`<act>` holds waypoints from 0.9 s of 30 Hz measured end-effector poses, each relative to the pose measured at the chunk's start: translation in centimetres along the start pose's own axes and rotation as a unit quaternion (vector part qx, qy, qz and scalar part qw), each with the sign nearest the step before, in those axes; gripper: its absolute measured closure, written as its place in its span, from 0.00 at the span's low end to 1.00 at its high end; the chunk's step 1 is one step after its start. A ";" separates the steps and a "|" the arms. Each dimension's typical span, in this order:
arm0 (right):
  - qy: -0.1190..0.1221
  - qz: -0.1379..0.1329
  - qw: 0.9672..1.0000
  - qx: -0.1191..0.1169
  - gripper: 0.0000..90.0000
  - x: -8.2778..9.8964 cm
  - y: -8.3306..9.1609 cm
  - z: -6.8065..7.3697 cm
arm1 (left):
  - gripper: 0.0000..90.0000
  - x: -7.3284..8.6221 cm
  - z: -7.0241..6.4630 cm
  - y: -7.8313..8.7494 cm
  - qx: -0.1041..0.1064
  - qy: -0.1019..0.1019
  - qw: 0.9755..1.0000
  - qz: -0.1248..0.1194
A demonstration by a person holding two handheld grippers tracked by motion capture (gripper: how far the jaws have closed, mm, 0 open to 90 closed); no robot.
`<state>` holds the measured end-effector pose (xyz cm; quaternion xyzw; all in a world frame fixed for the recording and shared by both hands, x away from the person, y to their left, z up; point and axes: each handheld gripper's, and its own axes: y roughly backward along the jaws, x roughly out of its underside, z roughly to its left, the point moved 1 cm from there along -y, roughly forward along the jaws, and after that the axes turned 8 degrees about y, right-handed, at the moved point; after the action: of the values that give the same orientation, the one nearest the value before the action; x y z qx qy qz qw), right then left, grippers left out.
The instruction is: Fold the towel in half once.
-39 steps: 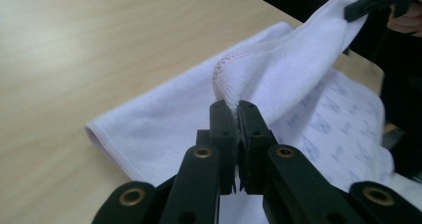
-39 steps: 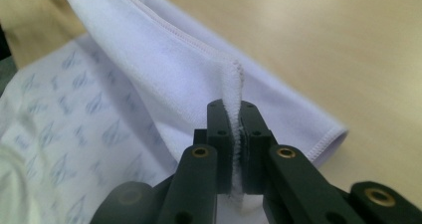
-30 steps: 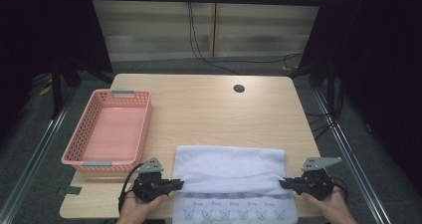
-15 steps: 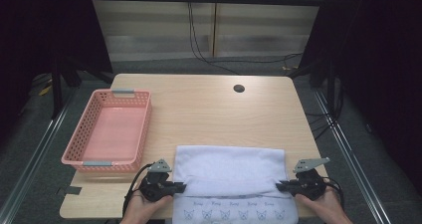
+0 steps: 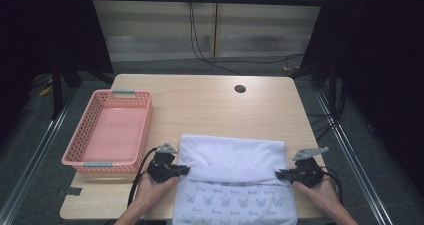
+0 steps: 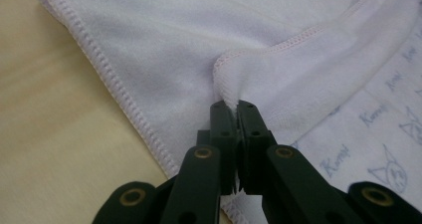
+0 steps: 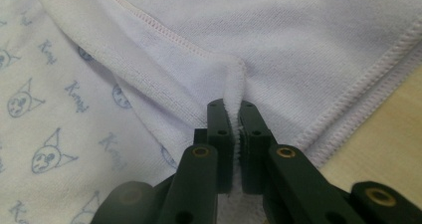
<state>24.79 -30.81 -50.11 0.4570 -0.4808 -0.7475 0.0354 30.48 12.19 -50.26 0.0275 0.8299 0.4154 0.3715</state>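
towel (image 5: 230, 157) and basket (image 5: 111, 131) on table (image 5: 205, 102)

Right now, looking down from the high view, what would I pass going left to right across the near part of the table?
Pink basket → left gripper → white towel → right gripper, both grippers clamped on the towel's folded edge.

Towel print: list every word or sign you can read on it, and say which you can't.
"Kemet", at a guess: blue script repeated beside cat-face drawings on the towel; the letters are too blurred to be sure.
High view: the same print on the towel's near part is too small to read.
No other text is legible.
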 end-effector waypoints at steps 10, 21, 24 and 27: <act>-0.014 -0.004 1.000 0.023 0.96 -2.1 -1.4 -3.5 | 0.97 -4.5 2.3 -2.2 -0.041 -0.006 0.999 0.003; -0.020 -0.012 0.998 0.052 0.96 -5.2 -3.8 -7.8 | 0.97 -8.8 5.1 -4.1 -0.092 0.009 0.996 -0.001; -0.032 -0.019 0.998 0.057 0.96 -6.0 -4.5 -8.9 | 0.97 -9.4 5.5 -4.3 -0.099 0.011 0.995 0.001; -0.027 -0.022 0.997 0.068 0.96 -6.8 -5.1 -9.6 | 0.97 -9.8 5.9 -4.4 -0.108 0.008 0.994 -0.002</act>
<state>37.55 -31.31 -50.72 0.4483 -0.5211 -0.7258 -0.0248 42.54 9.78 -49.84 -0.0176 0.7831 0.5019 0.3668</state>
